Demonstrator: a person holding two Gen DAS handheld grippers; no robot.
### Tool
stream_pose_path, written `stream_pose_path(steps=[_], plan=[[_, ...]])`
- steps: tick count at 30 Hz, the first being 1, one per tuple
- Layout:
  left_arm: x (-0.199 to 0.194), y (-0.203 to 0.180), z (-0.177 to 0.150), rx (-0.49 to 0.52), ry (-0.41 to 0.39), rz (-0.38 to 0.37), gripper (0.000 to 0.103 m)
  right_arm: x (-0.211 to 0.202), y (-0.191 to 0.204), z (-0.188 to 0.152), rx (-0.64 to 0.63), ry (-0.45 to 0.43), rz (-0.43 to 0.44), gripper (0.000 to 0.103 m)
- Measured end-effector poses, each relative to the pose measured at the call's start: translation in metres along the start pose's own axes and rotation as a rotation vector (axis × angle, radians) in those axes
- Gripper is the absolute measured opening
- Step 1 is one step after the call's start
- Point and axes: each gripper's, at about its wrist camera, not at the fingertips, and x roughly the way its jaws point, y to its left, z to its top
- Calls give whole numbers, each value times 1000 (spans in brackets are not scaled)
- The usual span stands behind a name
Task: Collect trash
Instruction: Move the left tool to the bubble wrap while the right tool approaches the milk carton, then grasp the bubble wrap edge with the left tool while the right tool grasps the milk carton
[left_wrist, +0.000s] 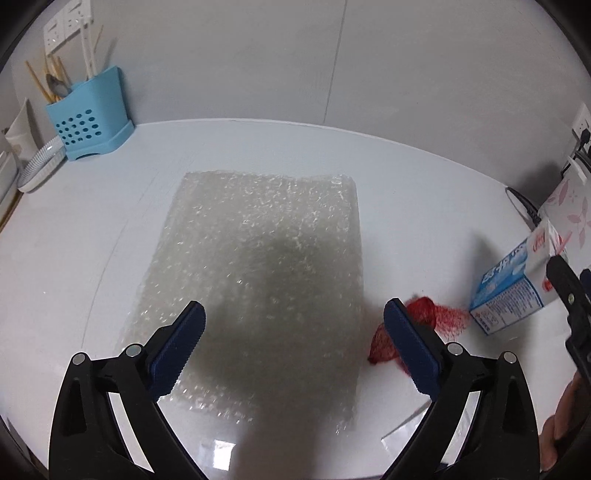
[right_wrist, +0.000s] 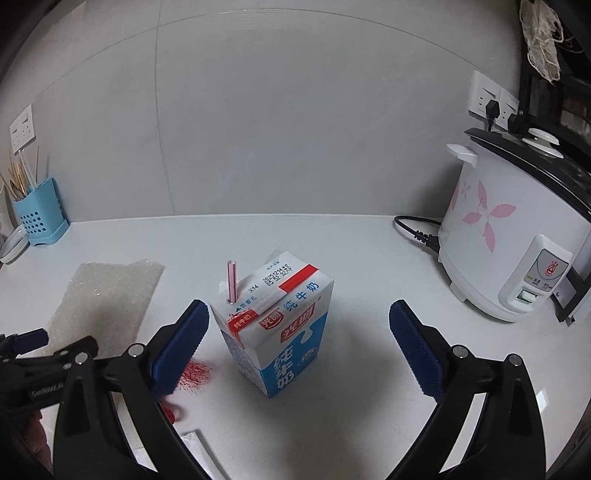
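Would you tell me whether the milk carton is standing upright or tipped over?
Upright: the milk carton stands on its base, straw pointing up.

The left gripper tilts steeply downward, its blue-padded jaws spread wide with nothing clamped. The right gripper angles down more gently, jaws equally wide and empty.

At centre frame the milk carton reads "光明" and "纯牛奶" on its front, "X14 20251214" with "05:32" stamped on top, "饮管孔" printed just beside the straw.
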Motion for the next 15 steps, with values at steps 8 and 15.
stream_pose_path(steps=[8,15], plan=[[60,-18,32,30,82,29,95,12,2,-1,-47,-51,24,94],[63,-19,33,49,80,97,79,20,-3,-5,-23,-66,93,94]])
